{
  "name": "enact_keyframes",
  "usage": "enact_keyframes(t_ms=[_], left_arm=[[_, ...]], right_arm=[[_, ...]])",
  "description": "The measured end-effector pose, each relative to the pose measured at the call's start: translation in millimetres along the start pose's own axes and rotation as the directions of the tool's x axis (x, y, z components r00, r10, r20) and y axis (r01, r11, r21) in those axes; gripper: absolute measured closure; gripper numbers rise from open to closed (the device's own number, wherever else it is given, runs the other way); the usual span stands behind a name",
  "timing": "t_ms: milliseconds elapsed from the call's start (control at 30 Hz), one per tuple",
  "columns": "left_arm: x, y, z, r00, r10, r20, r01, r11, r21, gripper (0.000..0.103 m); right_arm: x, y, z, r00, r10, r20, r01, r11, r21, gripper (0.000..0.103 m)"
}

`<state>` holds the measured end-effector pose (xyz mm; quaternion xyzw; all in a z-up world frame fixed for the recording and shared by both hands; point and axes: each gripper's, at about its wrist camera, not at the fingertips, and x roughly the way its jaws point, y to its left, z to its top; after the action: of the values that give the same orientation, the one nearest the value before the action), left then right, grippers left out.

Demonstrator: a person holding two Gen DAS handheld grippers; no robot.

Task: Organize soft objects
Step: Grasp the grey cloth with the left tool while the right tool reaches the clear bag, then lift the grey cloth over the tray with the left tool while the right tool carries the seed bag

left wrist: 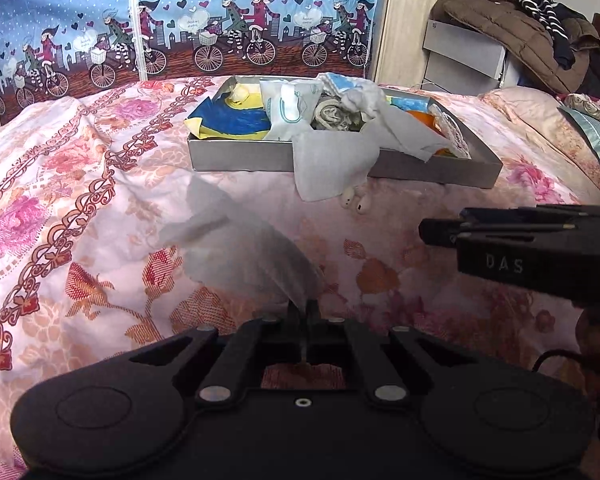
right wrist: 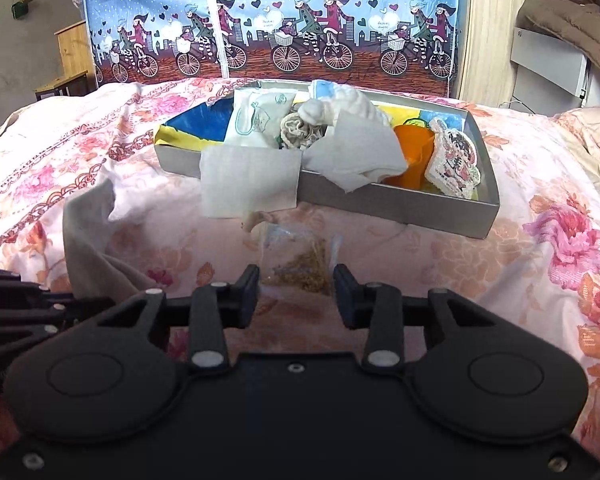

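Before the shallow grey cardboard box (right wrist: pixel 400 200) the flowered bedspread (right wrist: pixel 500 248) lies free on the right; a white tissue (right wrist: pixel 250 184) hangs over the box's front wall, white earbuds (left wrist: pixel 354 200) just below it

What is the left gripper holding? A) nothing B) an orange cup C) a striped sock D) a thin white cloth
D: the left gripper is shut on a corner of the thin white cloth, lifted off the bed.
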<state>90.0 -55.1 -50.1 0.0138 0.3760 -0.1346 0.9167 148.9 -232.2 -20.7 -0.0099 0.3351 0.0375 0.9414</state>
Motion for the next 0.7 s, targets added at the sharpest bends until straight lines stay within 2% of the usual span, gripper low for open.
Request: enact_keyframes(t_ms=[200,400,533,700], left_arm=[[-1,-3,-1,1.000,0.007,0.022,-0.007,1.000,0.016,0.103],[-4,-6,4,0.996,0.016,0.091,-0.021,0.998,0.052,0.103],[-2,-9,22,0.989,0.016,0.147,-0.033,0.993,0.112,0.103],[-2,-3,64,0.974,0.020,0.226,-0.049,0.991,0.126,0.103]], right_arm=[[-2,-4,2,1.000,0.001,-0.004,-0.001,1.000,0.011,0.072],[1,-1,5,1.000,-0.007,0.017,0.007,1.000,-0.001,0.072],[1,-3,21,0.995,-0.041,0.087,0.043,0.999,-0.022,0.072],[-3,-17,43,0.980,-0.077,0.182,0.076,0.997,0.011,0.071]])
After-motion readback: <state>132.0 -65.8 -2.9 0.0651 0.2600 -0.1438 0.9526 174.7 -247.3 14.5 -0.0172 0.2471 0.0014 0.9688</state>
